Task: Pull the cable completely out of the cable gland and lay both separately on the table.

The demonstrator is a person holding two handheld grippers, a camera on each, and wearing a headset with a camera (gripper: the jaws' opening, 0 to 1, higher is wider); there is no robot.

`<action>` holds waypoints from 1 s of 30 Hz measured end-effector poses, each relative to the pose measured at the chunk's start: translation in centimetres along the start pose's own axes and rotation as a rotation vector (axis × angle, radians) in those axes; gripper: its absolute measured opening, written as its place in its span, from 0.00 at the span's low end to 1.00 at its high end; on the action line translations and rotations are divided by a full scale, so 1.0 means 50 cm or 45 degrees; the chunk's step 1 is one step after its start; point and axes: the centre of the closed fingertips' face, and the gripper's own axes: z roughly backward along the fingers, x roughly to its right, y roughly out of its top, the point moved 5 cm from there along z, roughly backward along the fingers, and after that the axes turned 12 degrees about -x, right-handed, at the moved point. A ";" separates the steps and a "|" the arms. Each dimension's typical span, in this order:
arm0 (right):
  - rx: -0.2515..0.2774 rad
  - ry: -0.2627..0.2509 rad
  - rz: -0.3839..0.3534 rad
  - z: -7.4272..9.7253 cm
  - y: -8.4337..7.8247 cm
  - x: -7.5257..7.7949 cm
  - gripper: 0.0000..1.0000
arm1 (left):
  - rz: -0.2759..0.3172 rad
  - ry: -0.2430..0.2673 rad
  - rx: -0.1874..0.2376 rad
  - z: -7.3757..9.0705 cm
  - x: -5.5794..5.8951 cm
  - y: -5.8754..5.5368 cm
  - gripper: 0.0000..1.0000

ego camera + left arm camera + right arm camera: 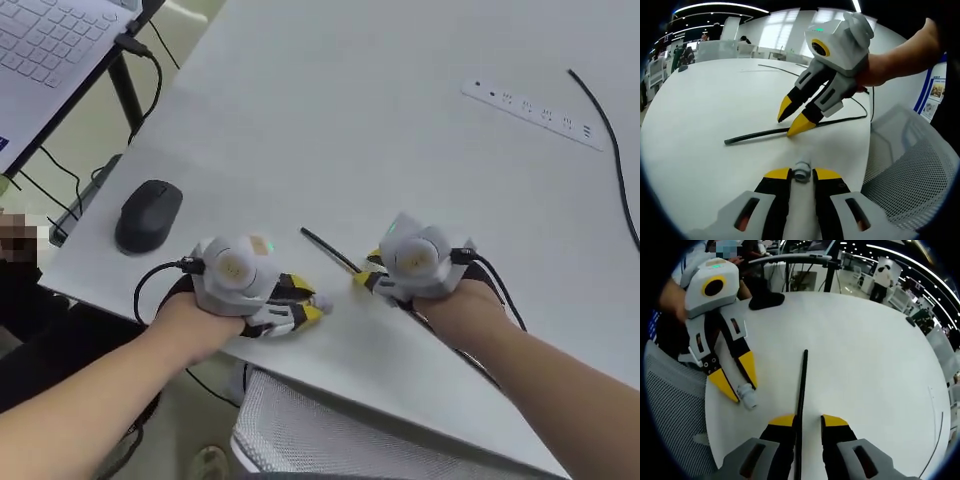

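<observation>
- We see the cable (802,385), thin and black, lying straight and flat on the white table (400,120). The end that points away from the person is bare, with no fitting on it.
- The cable gland (747,396), a small pale grey piece, is apart from the cable and just beside it, on the side where the left gripper (306,308) comes in.
- The left gripper's yellow tips are pressed together on the gland and pinch it between them. The left gripper view shows this plainly, with the gland sitting right at the tips. We cannot tell whether the gland already touches the table or hangs just above it.
- The right gripper (809,421) straddles the cable. Its jaws are spread wider than the cable is thick, and the cable runs between them, closer to one jaw. We judge that it grips nothing.
- As we read it, the pulling-out is done, since cable and gland are two separate things, and the cable's half of the laying-down looks finished too.
- What is left is small. The gland must go down on the table apart from the cable, the left tips must open, and both grippers must come away.
- A computer mouse (148,213) and a power strip (535,113) lie well apart from the cable, on opposite sides of it.
</observation>
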 end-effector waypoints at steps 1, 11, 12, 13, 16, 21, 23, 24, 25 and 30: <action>0.002 -0.004 -0.005 0.001 -0.001 0.003 0.17 | -0.002 0.003 -0.001 0.000 0.000 0.001 0.19; 0.098 -0.003 -0.075 0.068 -0.003 0.023 0.29 | -0.003 0.024 -0.008 0.005 0.011 0.013 0.25; 0.104 0.000 -0.072 0.076 -0.004 0.023 0.31 | -0.003 0.027 -0.012 0.006 0.012 0.013 0.27; 0.109 0.001 -0.067 0.088 -0.009 0.024 0.33 | -0.021 0.045 -0.016 0.008 0.013 0.013 0.28; 0.118 -0.011 -0.051 0.111 -0.021 0.032 0.40 | -0.016 0.061 -0.027 0.015 0.017 0.012 0.32; 0.174 0.011 -0.064 0.160 -0.045 0.039 0.47 | 0.046 0.071 0.012 0.029 0.026 0.027 0.34; 0.212 0.015 -0.080 0.181 -0.055 0.040 0.50 | 0.065 0.078 0.044 0.037 0.032 0.038 0.37; 0.237 0.024 -0.091 0.192 -0.058 0.039 0.52 | 0.062 0.085 0.045 0.040 0.035 0.040 0.38; 0.285 0.038 -0.107 0.207 -0.061 0.036 0.55 | 0.061 0.098 0.047 0.043 0.038 0.044 0.40; 0.380 0.045 -0.161 0.270 -0.108 0.039 0.62 | 0.075 0.157 0.060 0.059 0.046 0.054 0.42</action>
